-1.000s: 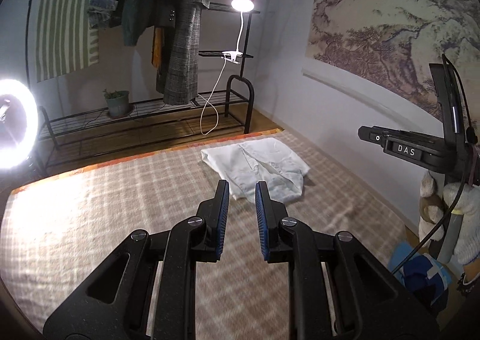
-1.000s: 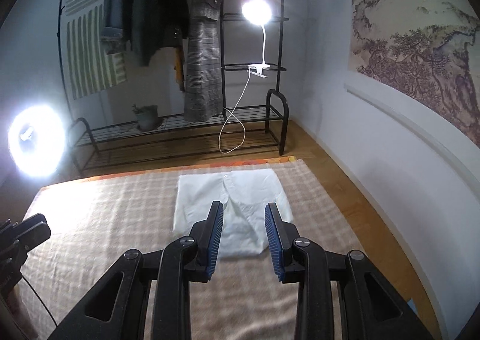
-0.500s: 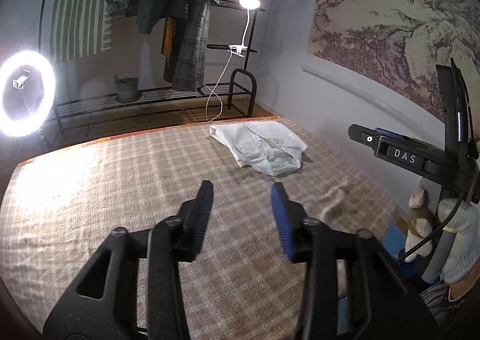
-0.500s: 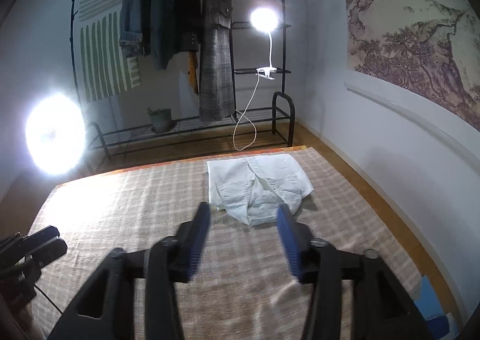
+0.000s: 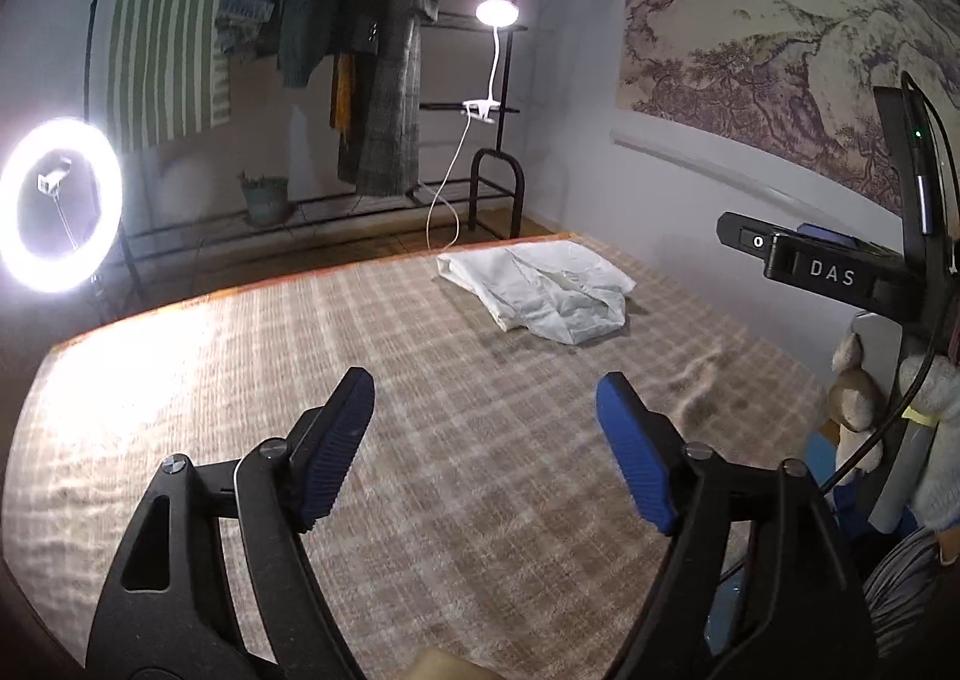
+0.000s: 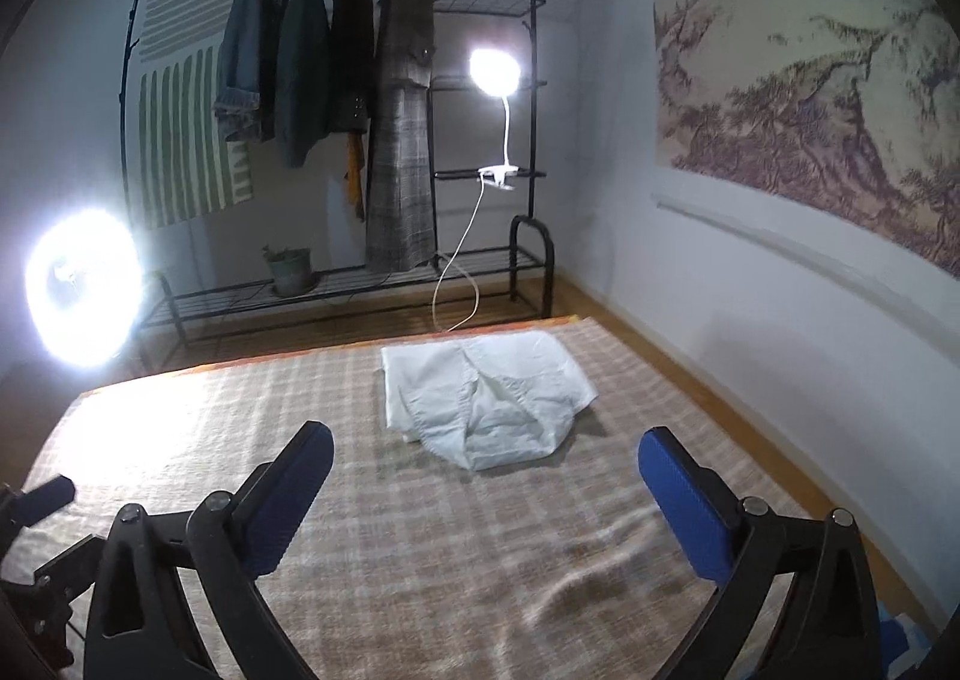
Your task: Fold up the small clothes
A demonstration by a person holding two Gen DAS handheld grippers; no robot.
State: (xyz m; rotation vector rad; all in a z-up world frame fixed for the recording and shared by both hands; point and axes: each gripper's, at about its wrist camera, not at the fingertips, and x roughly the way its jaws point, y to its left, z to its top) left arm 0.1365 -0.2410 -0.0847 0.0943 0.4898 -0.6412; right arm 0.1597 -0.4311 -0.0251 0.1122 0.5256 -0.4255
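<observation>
Both grippers opened, backed from white garment; nothing between.

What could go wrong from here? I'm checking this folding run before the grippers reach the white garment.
1. The white garment lies crumpled, layers overlapping; a pinch may catch several layers and spoil the fold.
2. Both the left gripper and right gripper have just been opening and are empty; closing low could grab the checked blanket too.
3. The garment sits near the blanket's far edge and might slide off.
</observation>
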